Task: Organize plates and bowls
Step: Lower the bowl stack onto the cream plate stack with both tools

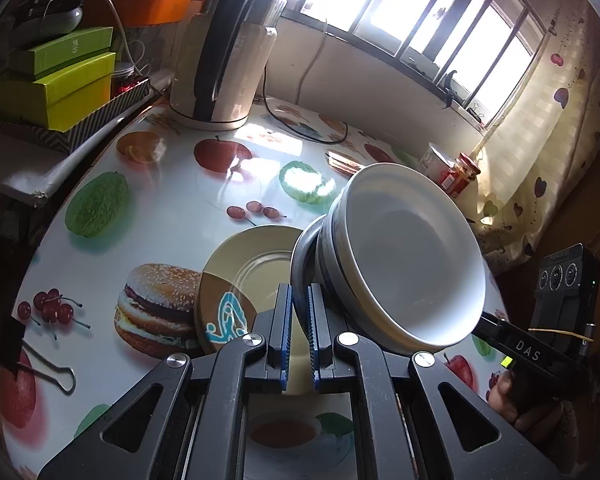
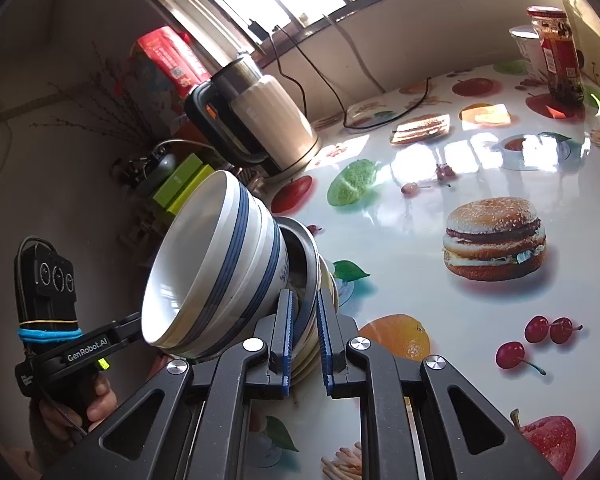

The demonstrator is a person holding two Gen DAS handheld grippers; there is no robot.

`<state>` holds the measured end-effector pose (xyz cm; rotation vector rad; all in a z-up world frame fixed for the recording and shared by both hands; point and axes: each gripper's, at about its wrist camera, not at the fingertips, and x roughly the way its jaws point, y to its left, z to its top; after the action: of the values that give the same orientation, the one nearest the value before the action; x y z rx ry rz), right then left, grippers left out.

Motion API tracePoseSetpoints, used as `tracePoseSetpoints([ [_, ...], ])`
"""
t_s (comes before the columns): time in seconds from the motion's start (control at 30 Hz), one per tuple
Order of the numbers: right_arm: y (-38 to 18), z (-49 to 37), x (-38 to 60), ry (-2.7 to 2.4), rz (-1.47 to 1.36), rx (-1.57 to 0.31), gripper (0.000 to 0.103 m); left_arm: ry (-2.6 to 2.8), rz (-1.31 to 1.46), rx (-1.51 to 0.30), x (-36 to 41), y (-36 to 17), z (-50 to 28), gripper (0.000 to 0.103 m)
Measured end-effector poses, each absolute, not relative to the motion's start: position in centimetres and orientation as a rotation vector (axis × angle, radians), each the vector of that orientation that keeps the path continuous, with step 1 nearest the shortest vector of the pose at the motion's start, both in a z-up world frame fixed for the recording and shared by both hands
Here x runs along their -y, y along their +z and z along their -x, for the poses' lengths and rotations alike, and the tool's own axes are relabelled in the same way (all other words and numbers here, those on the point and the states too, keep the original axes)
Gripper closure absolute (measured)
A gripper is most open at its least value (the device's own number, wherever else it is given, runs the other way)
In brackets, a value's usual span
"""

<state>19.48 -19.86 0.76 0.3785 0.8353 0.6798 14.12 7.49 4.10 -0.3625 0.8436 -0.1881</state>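
A tilted stack of dishes hangs over the fruit-print table (image 1: 172, 216), held from both sides. It is made of white bowls with blue stripes (image 1: 412, 256) nested on a steel dish (image 1: 302, 256), with a tan plate (image 1: 252, 264) behind. My left gripper (image 1: 299, 288) is shut on the stack's rim. In the right wrist view my right gripper (image 2: 304, 294) is shut on the opposite rim, where the steel dish (image 2: 300, 248) and tan plate (image 2: 326, 276) meet. The striped bowls (image 2: 220, 256) open away to the left.
A kettle (image 1: 224, 60) with its cord stands at the back of the table. Green boxes (image 1: 60, 80) sit at the left and a red-lidded jar (image 1: 460, 174) near the curtain. A binder clip (image 1: 56, 376) lies at the front left.
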Motion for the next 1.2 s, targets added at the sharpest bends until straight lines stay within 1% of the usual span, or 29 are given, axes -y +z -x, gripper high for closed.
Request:
tracePoseSetpoints([
  [0.9, 0.0, -21.2, 16.7, 0.709, -0.350, -0.871, 0.090, -0.146, 0.389, -0.850, -10.3, 3.1, -14.4, 0.097],
  [0.97, 0.0, -21.3, 16.6, 0.711, -0.346, -0.873, 0.090, -0.145, 0.385, -0.846, -10.4, 3.2, -14.4, 0.102],
  [1.1, 0.1, -21.4, 16.2, 0.714, -0.343, -0.874, 0.090, -0.150, 0.370, -0.841, -10.7, 3.2, -14.8, 0.102],
  [1.2, -0.1, -21.4, 16.0, 0.703, -0.316, -0.884, 0.090, -0.130, 0.337, -0.786, -10.5, 4.3, -14.6, 0.102],
])
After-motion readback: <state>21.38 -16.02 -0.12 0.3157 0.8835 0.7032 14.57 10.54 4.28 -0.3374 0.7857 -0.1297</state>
